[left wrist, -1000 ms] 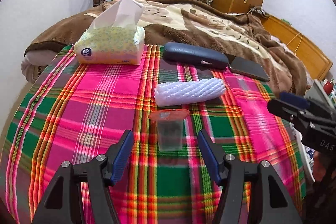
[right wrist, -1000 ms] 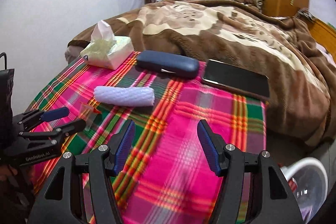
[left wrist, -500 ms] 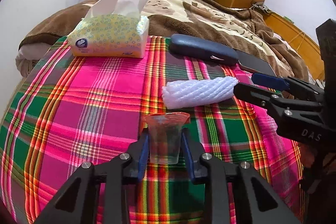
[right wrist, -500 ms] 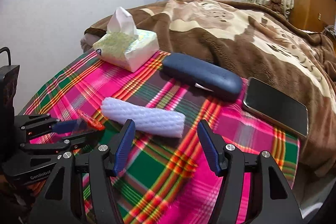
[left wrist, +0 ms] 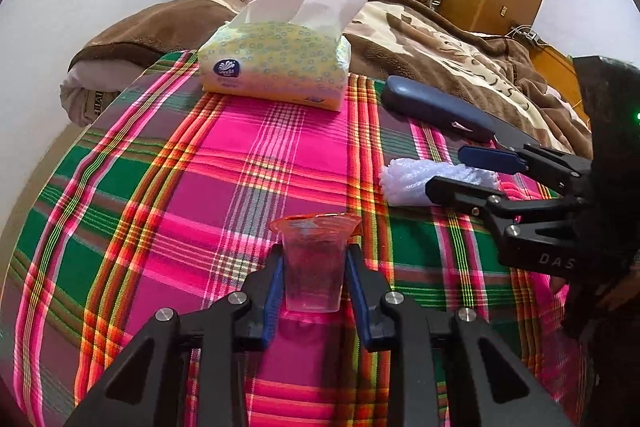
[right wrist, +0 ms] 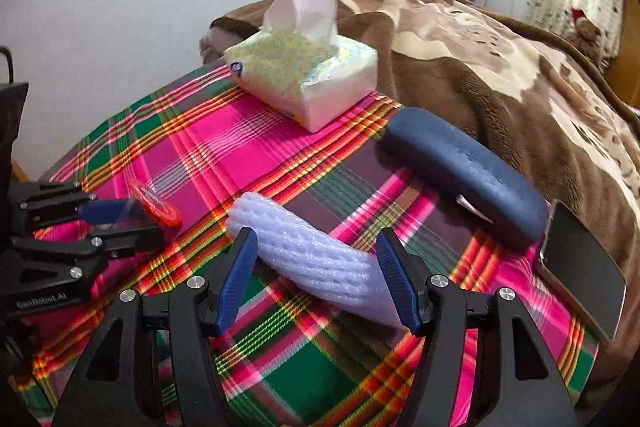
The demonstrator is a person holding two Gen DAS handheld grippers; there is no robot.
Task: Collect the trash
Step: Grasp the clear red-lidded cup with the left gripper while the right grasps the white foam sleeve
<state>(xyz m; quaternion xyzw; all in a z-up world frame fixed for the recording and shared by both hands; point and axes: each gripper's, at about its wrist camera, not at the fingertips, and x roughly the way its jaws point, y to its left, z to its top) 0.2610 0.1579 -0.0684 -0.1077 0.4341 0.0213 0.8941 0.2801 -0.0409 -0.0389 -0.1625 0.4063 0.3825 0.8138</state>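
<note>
A small clear plastic cup (left wrist: 313,269) with an orange rim stands on the plaid cloth. My left gripper (left wrist: 314,281) is shut on the cup, a pad on each side. The cup also shows in the right wrist view (right wrist: 154,207), held in the left gripper (right wrist: 120,223). A white foam net sleeve (right wrist: 316,259) lies on the cloth. My right gripper (right wrist: 316,279) is open, its fingers on either side of the sleeve, apart from it. In the left wrist view the right gripper (left wrist: 464,173) is over the sleeve (left wrist: 416,183).
A tissue pack (left wrist: 276,67) sits at the far edge of the plaid cloth (left wrist: 160,195). A dark blue glasses case (right wrist: 464,171) and a black phone (right wrist: 580,267) lie to the right. The brown blanket (right wrist: 500,67) covers the bed beyond.
My left gripper closed on the cup and holds it. My right gripper moved forward and left, and now straddles the foam sleeve.
</note>
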